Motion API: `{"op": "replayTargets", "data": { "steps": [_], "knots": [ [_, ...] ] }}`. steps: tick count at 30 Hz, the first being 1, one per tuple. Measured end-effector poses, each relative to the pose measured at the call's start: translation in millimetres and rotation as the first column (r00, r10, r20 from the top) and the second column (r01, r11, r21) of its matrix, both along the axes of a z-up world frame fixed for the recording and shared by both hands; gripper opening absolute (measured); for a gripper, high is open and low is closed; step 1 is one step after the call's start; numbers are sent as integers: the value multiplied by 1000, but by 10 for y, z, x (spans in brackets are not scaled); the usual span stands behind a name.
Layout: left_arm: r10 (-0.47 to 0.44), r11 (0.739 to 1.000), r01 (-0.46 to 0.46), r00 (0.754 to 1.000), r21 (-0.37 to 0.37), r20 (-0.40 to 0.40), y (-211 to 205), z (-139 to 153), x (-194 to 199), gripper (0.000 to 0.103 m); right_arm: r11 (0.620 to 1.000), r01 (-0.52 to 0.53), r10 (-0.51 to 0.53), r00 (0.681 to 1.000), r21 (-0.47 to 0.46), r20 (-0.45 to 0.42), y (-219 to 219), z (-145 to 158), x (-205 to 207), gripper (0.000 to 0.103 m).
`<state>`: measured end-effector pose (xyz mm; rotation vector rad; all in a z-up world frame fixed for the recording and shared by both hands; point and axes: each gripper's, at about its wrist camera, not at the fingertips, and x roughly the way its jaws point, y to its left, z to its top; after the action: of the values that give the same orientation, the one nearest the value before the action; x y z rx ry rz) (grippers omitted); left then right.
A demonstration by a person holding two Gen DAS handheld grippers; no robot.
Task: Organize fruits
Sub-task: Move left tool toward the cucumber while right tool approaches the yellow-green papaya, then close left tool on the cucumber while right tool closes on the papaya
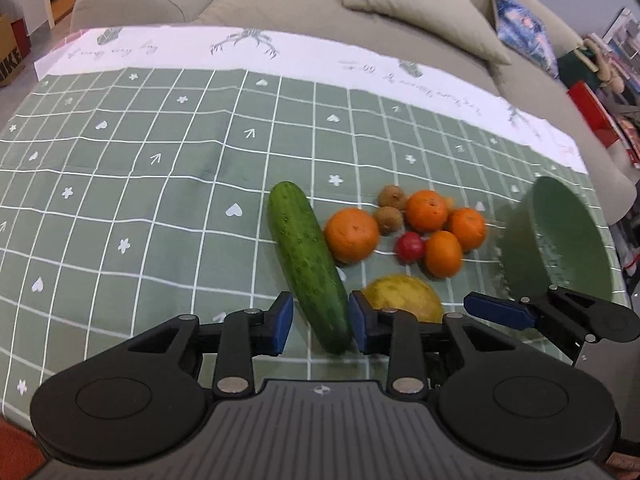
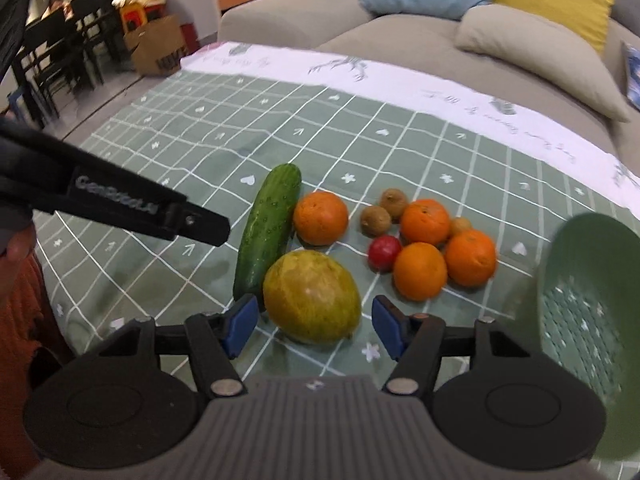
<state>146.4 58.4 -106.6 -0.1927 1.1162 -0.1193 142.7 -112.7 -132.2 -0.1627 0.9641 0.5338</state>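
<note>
A green cucumber (image 1: 306, 264) lies on the checked tablecloth (image 1: 140, 200), with its near end between the open fingers of my left gripper (image 1: 320, 324). A yellow-green melon (image 2: 312, 296) lies beside it, between the open fingers of my right gripper (image 2: 314, 326). Several oranges (image 2: 320, 218), small brown kiwis (image 2: 376, 220) and a red fruit (image 2: 384, 252) sit in a cluster behind. A green perforated bowl (image 2: 580, 320) stands tilted at the right. The right gripper's fingers (image 1: 500, 312) show in the left wrist view next to the bowl (image 1: 560, 240).
A beige sofa (image 1: 300, 0) with cushions runs along the table's far edge. Chairs and a cardboard box (image 2: 156, 46) stand at the far left. The left gripper's arm (image 2: 120, 204) crosses the right wrist view at the left.
</note>
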Motion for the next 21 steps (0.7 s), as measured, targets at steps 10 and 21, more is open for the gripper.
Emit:
{"op": "replayTargets", "data": {
  "steps": [10, 21],
  "knots": [
    [36, 998, -40, 996, -49, -85, 45, -309, 398, 52, 998, -29, 34, 994, 54, -103, 54, -250, 326, 63],
    [7, 999, -13, 988, -39, -152, 41, -504, 686, 47, 997, -41, 49, 990, 65, -132, 65, -316, 404, 63]
  ]
}}
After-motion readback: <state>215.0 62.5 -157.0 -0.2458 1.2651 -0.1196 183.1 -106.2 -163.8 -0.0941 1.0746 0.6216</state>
